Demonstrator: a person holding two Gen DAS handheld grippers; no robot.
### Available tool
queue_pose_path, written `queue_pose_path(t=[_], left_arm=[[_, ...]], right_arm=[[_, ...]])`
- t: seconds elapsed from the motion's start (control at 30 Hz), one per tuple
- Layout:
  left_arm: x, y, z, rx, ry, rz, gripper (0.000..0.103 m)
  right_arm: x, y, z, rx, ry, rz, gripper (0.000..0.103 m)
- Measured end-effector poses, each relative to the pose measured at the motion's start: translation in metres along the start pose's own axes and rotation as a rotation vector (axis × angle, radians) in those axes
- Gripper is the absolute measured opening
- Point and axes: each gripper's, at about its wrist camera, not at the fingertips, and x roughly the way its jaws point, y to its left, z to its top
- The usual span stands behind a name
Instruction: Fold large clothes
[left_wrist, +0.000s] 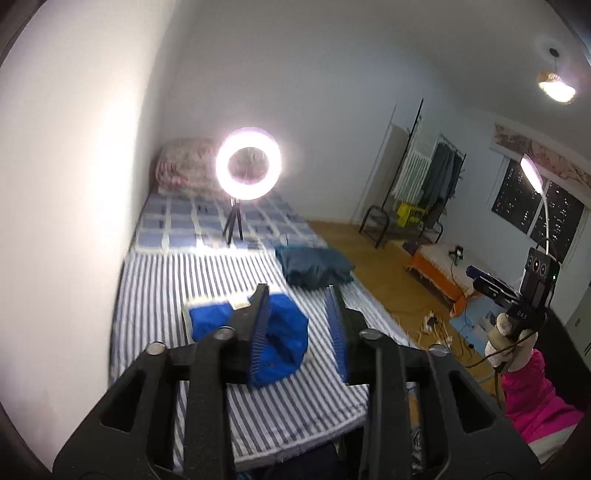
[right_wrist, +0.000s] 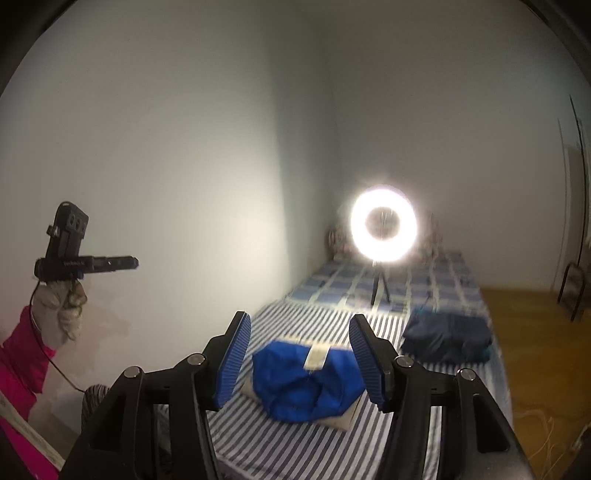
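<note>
A bright blue garment (left_wrist: 284, 339) lies folded into a bundle on the striped sheet of the bed (left_wrist: 166, 288), with a pale lining showing under it. My left gripper (left_wrist: 297, 290) hangs open above it with nothing between its blue ribbed pads. In the right wrist view the same blue garment (right_wrist: 295, 384) lies below my right gripper (right_wrist: 299, 321), which is open and empty too. A folded dark teal garment (left_wrist: 314, 266) rests farther back near the bed's right edge (right_wrist: 447, 339). Each gripper appears in the other's view, held by a gloved hand with a pink sleeve (left_wrist: 532, 398).
A lit ring light on a small tripod (left_wrist: 248, 162) stands on the bed's checked far half. A rolled floral quilt (left_wrist: 184, 166) lies against the wall corner. Right of the bed are wooden floor, loose cables (left_wrist: 432, 321), a low orange table (left_wrist: 436, 266) and a clothes rack (left_wrist: 439, 177).
</note>
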Motion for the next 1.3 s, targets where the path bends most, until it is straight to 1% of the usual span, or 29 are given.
queue_pose_path(t=[0.03,0.13,0.2,0.23,0.3,0.33,0.37,0.4,0.43,0.5,0.53,0.6,0.63,0.73,0.8,0.87,0.93,0.97,1.03,1.13,1.2,1.23,1.3], left_arm=[[-0.007,-0.002,0.009,0.012,-0.018,0.009,0.050],[-0.013,-0.005,0.021,0.054,-0.053,0.044,0.055],[-0.004,0.003,0.019,0.046,-0.041,0.049,0.057],[0.007,0.011,0.013,0.030,-0.024,0.054,0.061],[0.031,0.028,-0.002,-0.010,0.015,0.057,0.064],[0.044,0.037,-0.011,-0.035,0.040,0.056,0.064],[0.067,0.052,-0.024,-0.076,0.083,0.054,0.064],[0.082,0.062,-0.034,-0.098,0.114,0.057,0.064],[0.106,0.076,-0.048,-0.131,0.162,0.066,0.064],[0.140,0.096,-0.071,-0.174,0.214,0.072,0.064],[0.156,0.104,-0.082,-0.192,0.230,0.074,0.064],[0.195,0.127,-0.106,-0.260,0.277,0.062,0.064],[0.210,0.138,-0.116,-0.295,0.292,0.061,0.064],[0.248,0.168,-0.140,-0.409,0.319,0.062,0.064],[0.272,0.189,-0.158,-0.480,0.346,0.066,0.064],[0.292,0.204,-0.176,-0.545,0.377,0.057,0.064],[0.308,0.220,-0.192,-0.592,0.399,0.060,0.064],[0.314,0.225,-0.198,-0.606,0.405,0.067,0.064],[0.326,0.235,-0.209,-0.638,0.419,0.069,0.064],[0.343,0.245,-0.218,-0.678,0.430,0.068,0.064],[0.354,0.247,-0.220,-0.675,0.434,0.061,0.064],[0.360,0.248,-0.222,-0.677,0.440,0.057,0.064],[0.366,0.249,-0.226,-0.693,0.443,0.044,0.064]], right_arm=[[-0.005,0.002,0.008,-0.011,-0.015,0.000,0.066],[-0.005,0.006,0.022,-0.045,-0.032,-0.016,0.072],[0.006,0.005,0.020,-0.048,-0.016,-0.023,0.076],[0.016,0.003,0.015,-0.030,0.002,-0.019,0.077],[0.035,-0.004,0.001,0.007,0.048,-0.006,0.077],[0.052,-0.008,-0.012,0.030,0.084,-0.008,0.077],[0.065,-0.012,-0.023,0.044,0.109,-0.014,0.077],[0.084,-0.017,-0.039,0.059,0.144,-0.024,0.077],[0.103,-0.022,-0.056,0.078,0.178,-0.021,0.077],[0.137,-0.034,-0.086,0.133,0.246,0.002,0.076],[0.156,-0.041,-0.104,0.169,0.280,0.001,0.076],[0.186,-0.053,-0.131,0.221,0.322,-0.008,0.076],[0.207,-0.061,-0.149,0.255,0.357,-0.013,0.076],[0.245,-0.083,-0.191,0.354,0.437,-0.016,0.076],[0.264,-0.095,-0.214,0.412,0.472,-0.016,0.076],[0.280,-0.107,-0.231,0.464,0.491,-0.031,0.076],[0.298,-0.120,-0.248,0.543,0.512,-0.016,0.076],[0.302,-0.125,-0.252,0.571,0.521,-0.005,0.076],[0.311,-0.131,-0.259,0.610,0.534,0.013,0.075],[0.335,-0.132,-0.264,0.603,0.554,0.025,0.070],[0.348,-0.130,-0.267,0.587,0.572,0.037,0.063],[0.354,-0.128,-0.268,0.580,0.585,0.038,0.061],[0.361,-0.128,-0.272,0.581,0.595,0.031,0.053]])
